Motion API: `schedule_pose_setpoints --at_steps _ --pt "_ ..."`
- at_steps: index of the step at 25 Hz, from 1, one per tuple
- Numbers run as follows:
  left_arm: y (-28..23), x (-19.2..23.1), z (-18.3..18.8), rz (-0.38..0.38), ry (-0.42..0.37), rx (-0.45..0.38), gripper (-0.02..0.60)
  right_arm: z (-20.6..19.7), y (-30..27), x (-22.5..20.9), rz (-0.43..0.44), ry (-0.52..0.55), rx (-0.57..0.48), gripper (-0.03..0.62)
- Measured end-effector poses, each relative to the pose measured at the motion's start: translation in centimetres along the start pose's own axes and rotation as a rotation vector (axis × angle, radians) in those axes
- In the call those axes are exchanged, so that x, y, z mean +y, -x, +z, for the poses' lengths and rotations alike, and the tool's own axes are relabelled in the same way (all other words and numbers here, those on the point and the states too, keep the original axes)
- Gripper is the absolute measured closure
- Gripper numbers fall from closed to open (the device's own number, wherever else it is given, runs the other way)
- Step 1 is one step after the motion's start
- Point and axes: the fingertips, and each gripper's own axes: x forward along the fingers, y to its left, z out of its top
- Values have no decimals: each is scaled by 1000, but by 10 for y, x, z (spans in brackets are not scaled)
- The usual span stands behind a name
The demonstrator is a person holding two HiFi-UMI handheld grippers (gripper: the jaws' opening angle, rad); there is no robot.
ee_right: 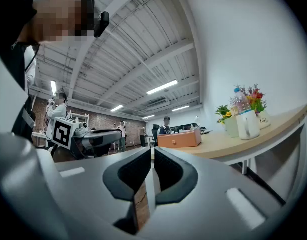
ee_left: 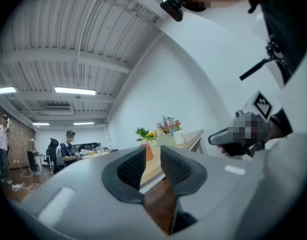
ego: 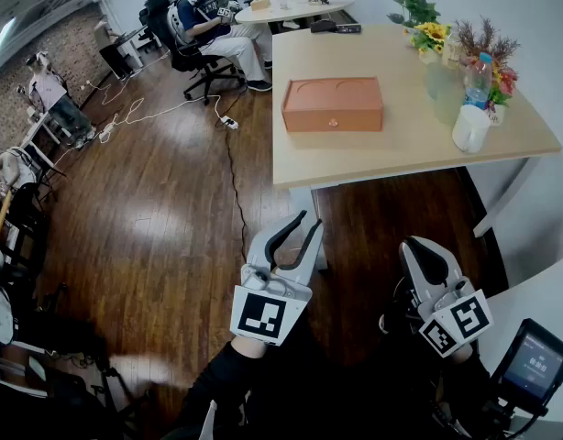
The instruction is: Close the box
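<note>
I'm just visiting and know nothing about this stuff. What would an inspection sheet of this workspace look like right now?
Surface: wooden table, mostly bare.
Job's things: orange box on the table, lid looks down.
Clutter: white mug, water bottle, flowers and plant at its right end.
Grippers: left gripper slightly open, empty; right gripper shut, empty; both low, short of the table.
Cables: white cables and a black cable on the floor.
Surroundings: seated person and round table beyond.
</note>
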Motion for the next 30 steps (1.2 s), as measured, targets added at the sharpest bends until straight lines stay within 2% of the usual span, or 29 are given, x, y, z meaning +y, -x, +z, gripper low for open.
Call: schedule_pose_setpoints --at_steps 4,8,10,14,17,20,22,25,27,30 --pt "-55 36 -8 16 14 52 509 24 -30 -48 -30 31 -22 585" --pt "-112 74 -20 -29 136 105 485 50 -71 -98 -57 79 -15 585" --pt "-133 86 -30 -42 162 165 454 60 -94 -114 -53 105 6 585" --pt "-166 95 -47 -70 111 311 419 73 -137 -130 -33 158 63 583" --pt "-191 95 -64 -112 123 439 414 78 -172 -141 -37 249 121 560" --pt "-214 88 -82 -145 189 562 414 77 -206 -159 -38 355 200 556" --pt "-227 91 -93 -129 253 616 414 73 -227 -172 -25 363 255 556" --pt "-239 99 -108 -95 362 648 414 62 -252 -187 1 332 317 544" --pt "-245 102 -113 -83 415 655 414 57 -265 -194 11 347 344 540" --pt "-254 109 -117 -59 440 668 417 57 -282 -204 9 367 342 540"
